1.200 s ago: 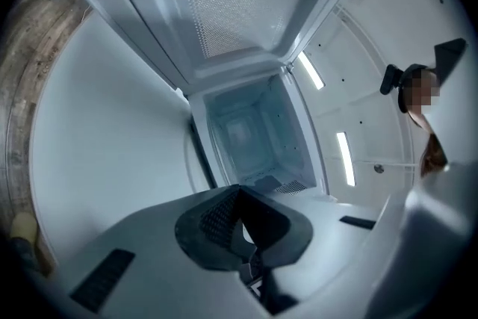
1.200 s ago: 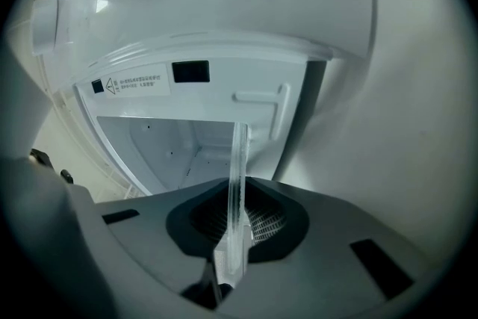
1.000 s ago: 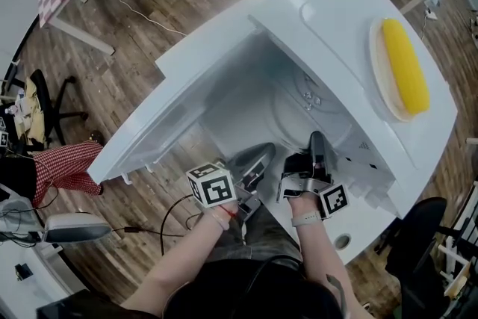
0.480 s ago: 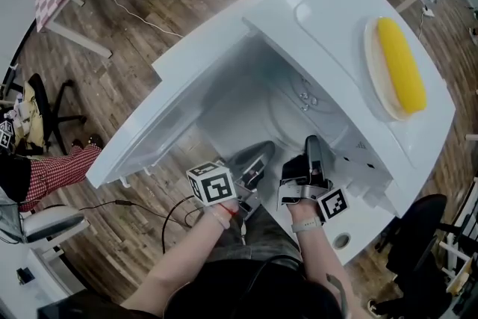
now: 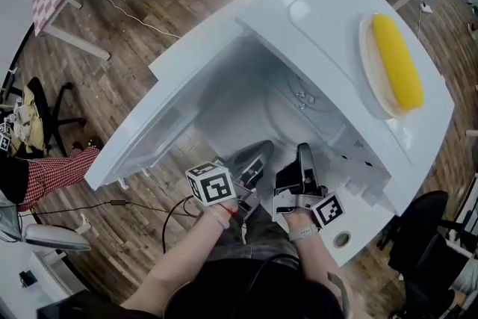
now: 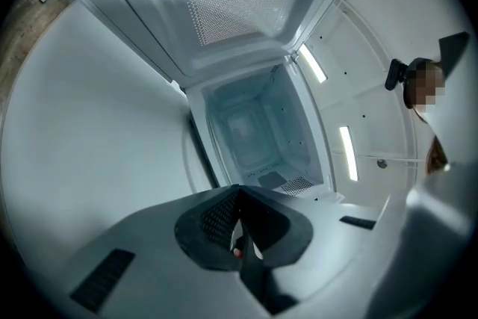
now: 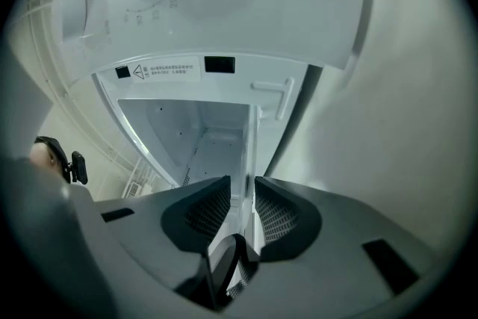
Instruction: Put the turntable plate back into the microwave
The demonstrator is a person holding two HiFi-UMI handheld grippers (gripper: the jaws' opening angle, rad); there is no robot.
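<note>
Since a second ago the right gripper (image 5: pixel 302 152) has drawn back a little toward the near side of the opening, while the left gripper (image 5: pixel 261 149) has hardly shifted

The clear round glass turntable plate (image 5: pixel 287 116) lies low inside the cavity of the white box-shaped microwave oven (image 5: pixel 328 19), its small hub (image 5: pixel 305 95) showing through it. In the right gripper view the jaws stand only a thin slit apart with a pale edge in the slit; I read that as a clamp on the plate's near rim. The left gripper's jaws are pressed together on nothing

Risks, as I judge them: pulling further toward the near side while clamped would drag the plate off its hub and leave it rocking. A grip this close to the rim could also slip, and the glass would knock the cavity floor. The yellow corn cob (image 5: pixel 396 60) on top is well apart and not threatened

Both forearms come in from the near side, side by side and just apart. Each gripper is rolled onto its side, since both gripper views show the oven turned sideways, and the tips sit just inside the opening, right of the open white door (image 5: pixel 149 116)
</note>
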